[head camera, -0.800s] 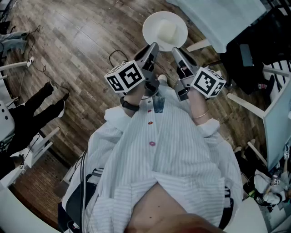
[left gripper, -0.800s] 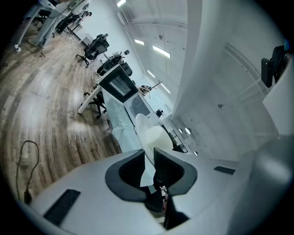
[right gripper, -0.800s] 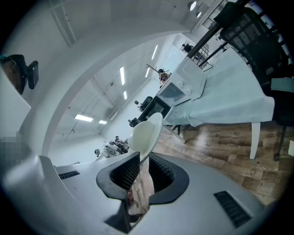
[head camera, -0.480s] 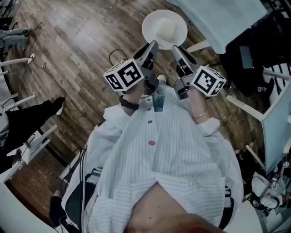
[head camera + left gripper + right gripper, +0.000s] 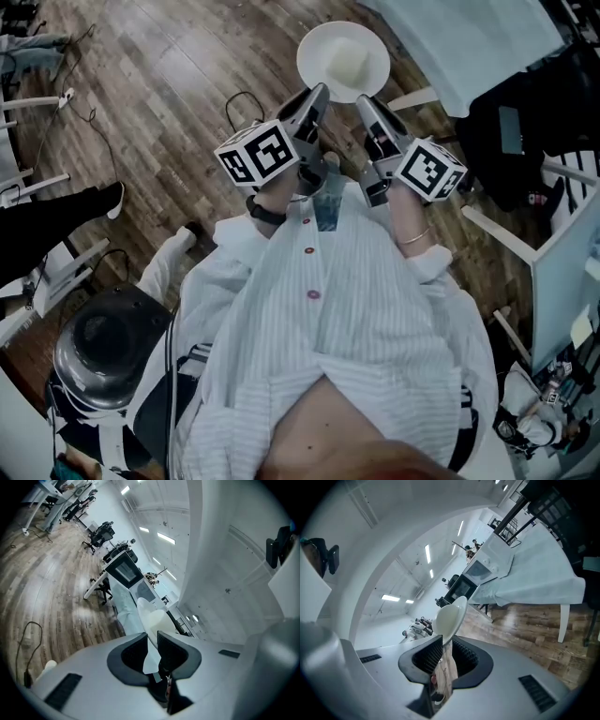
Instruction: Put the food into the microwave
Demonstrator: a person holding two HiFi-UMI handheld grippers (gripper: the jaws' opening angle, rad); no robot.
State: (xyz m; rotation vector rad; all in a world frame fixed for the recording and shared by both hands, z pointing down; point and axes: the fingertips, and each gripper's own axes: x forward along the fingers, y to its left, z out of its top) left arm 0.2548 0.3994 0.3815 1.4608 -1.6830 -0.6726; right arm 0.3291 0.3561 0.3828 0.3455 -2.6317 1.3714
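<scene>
I have the white plate (image 5: 314,54) carried out in front of the person's chest, above the wooden floor (image 5: 169,84), with the pale lump of food (image 5: 347,63) sitting near its middle. The left hand-held gripper (image 5: 317,97) is pinched on the near rim at one side and the right hand-held gripper (image 5: 364,101) on the near rim just beside it; both gripper views show the thin edge squeezed between the pads. I judge the plate stiff, smooth and breakable, so it could slip or pivot in such narrow edge grips, and the food looks loose enough to slide if I tip it. I would keep both holds on the rim and keep it level. A dark-fronted box (image 5: 461,588) on a draped worktop (image 5: 534,581) far ahead may be the microwave.
</scene>
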